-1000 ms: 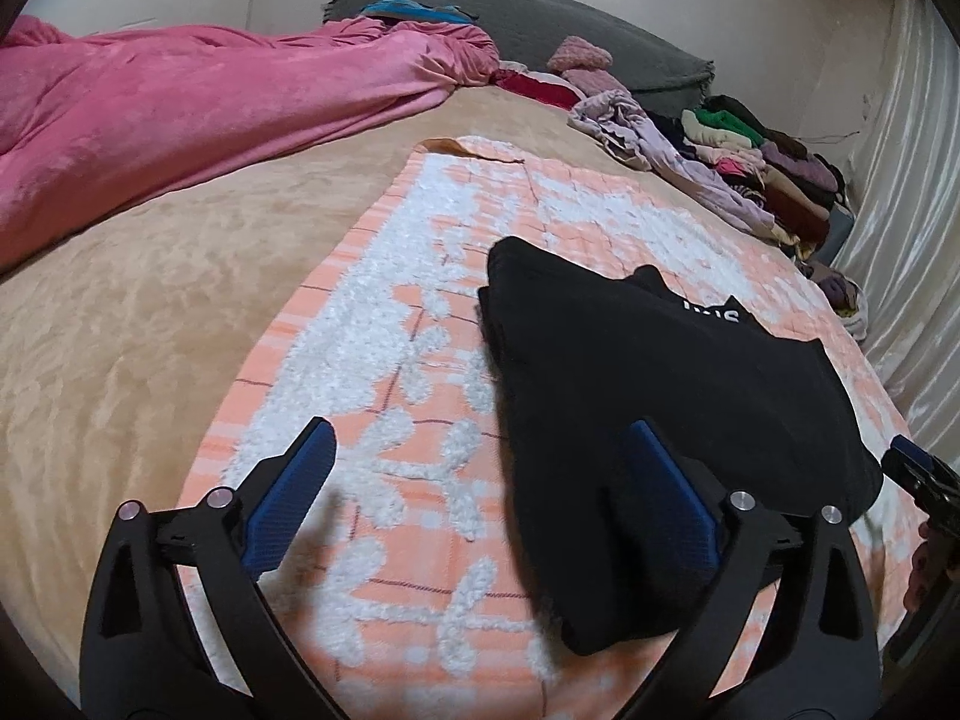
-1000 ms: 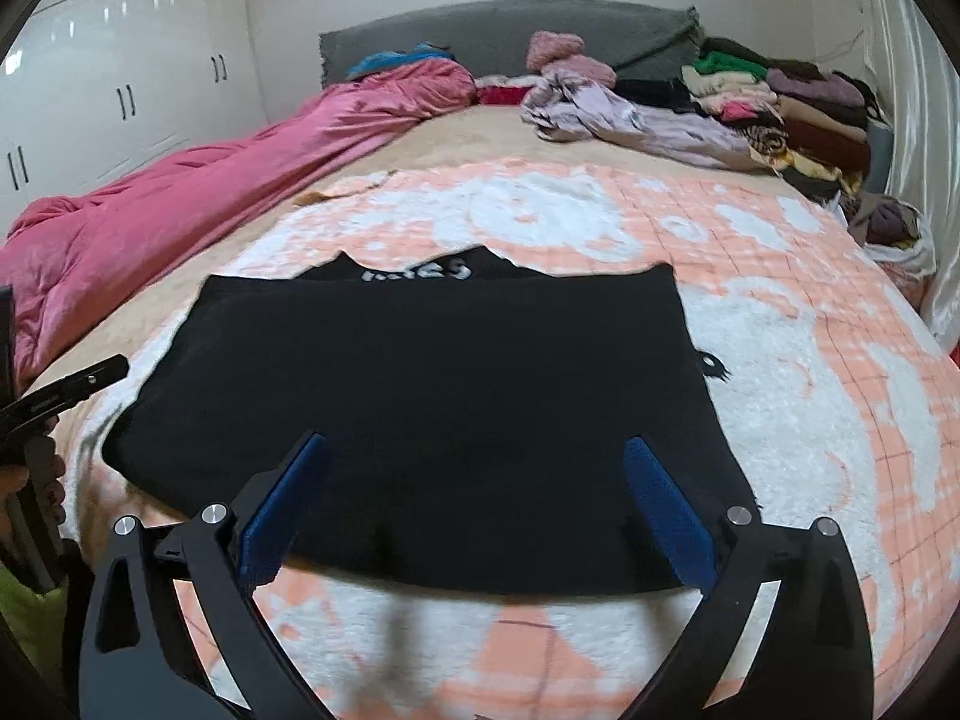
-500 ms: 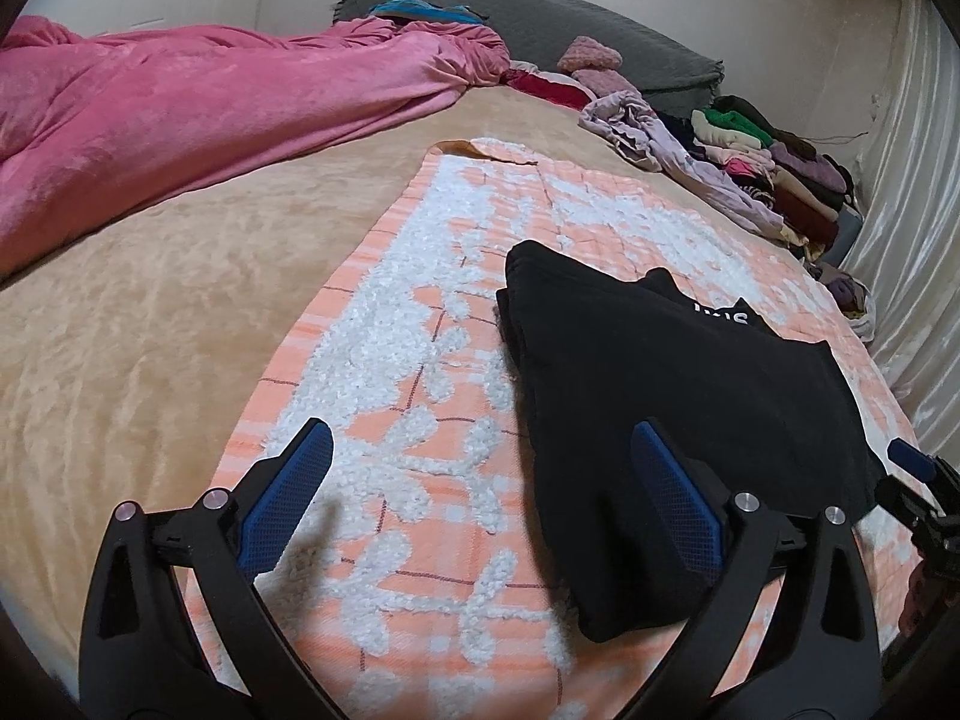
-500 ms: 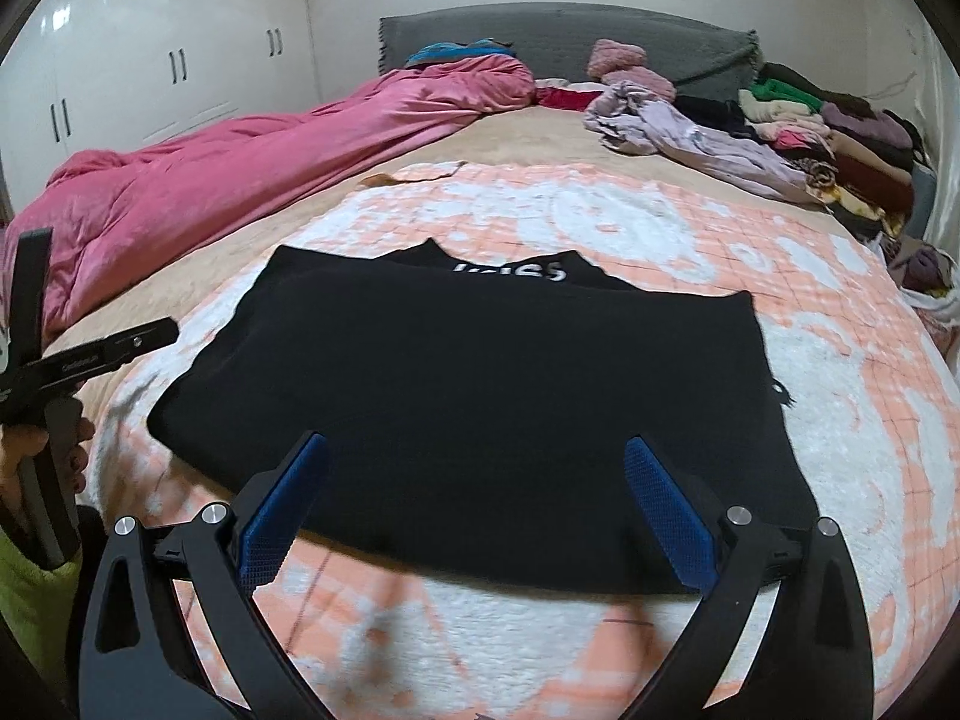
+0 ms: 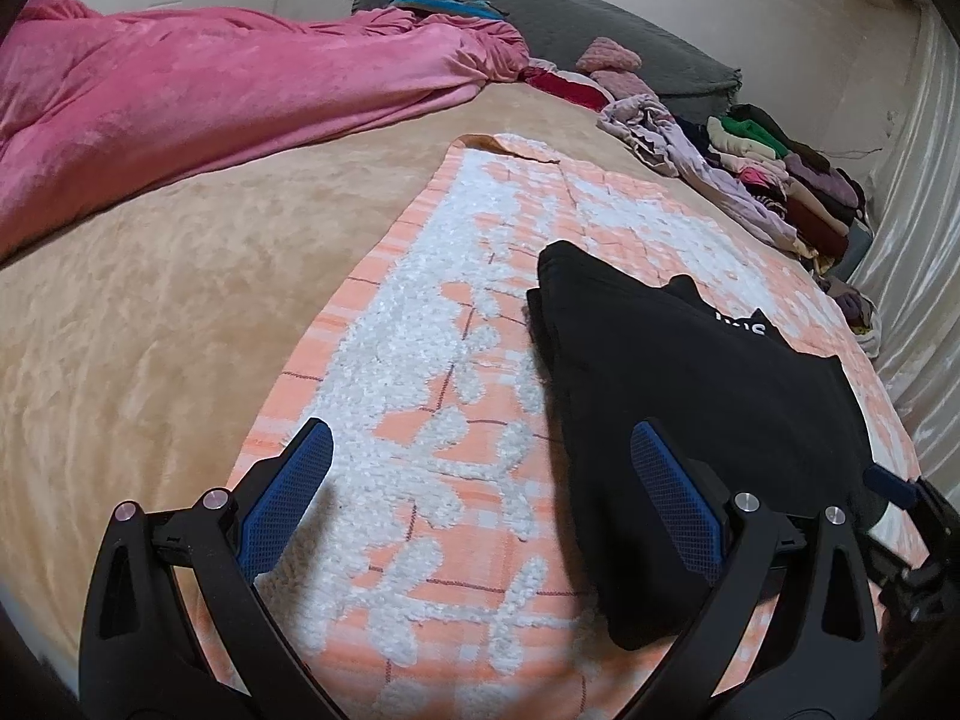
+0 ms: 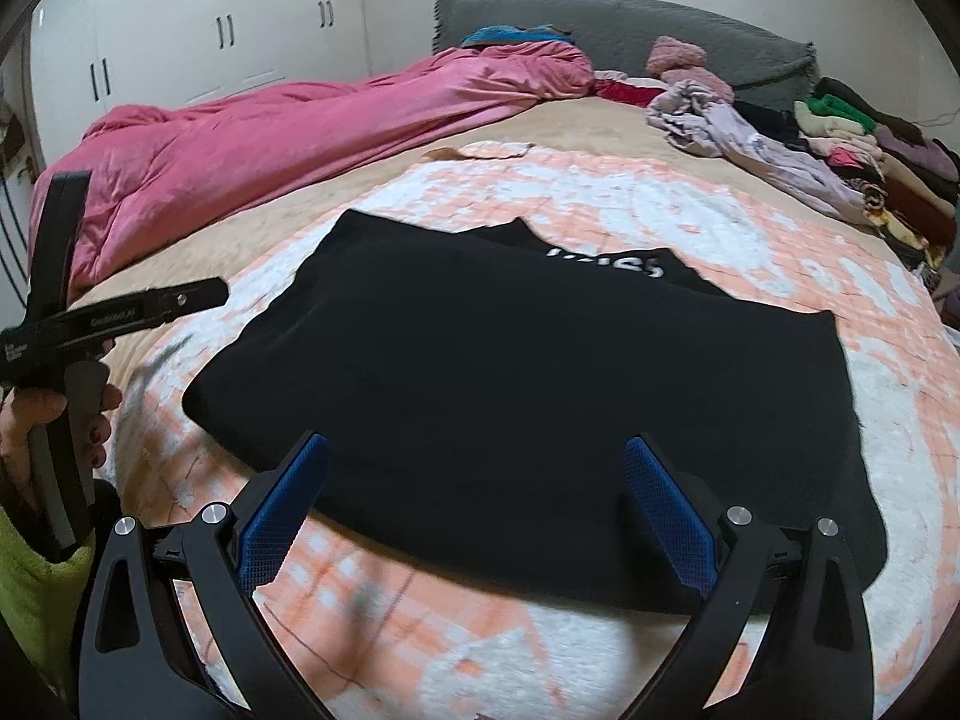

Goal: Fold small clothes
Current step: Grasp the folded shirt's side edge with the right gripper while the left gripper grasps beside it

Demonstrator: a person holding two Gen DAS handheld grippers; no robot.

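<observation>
A black garment point(image 6: 528, 384) with white lettering lies folded flat on an orange-and-white blanket point(image 6: 750, 240) on the bed. In the left wrist view the black garment point(image 5: 690, 384) lies to the right and ahead. My left gripper point(image 5: 480, 480) hovers open over the blanket point(image 5: 420, 360) beside the garment's left edge, its right finger over the cloth. My right gripper point(image 6: 477, 489) is open above the garment's near edge, holding nothing. A hand holds the left gripper's body point(image 6: 72, 324) at the left of the right wrist view.
A pink duvet point(image 5: 210, 96) lies bunched along the far left of the bed. A grey headboard point(image 6: 630, 30) stands behind. Piled clothes point(image 6: 852, 144) and a lilac garment point(image 6: 732, 138) fill the far right. White wardrobes point(image 6: 180, 42) line the left wall.
Both grippers have pulled back and swung slightly left, so the garment sits farther right in each view. Both stay open. The garment has not moved.
</observation>
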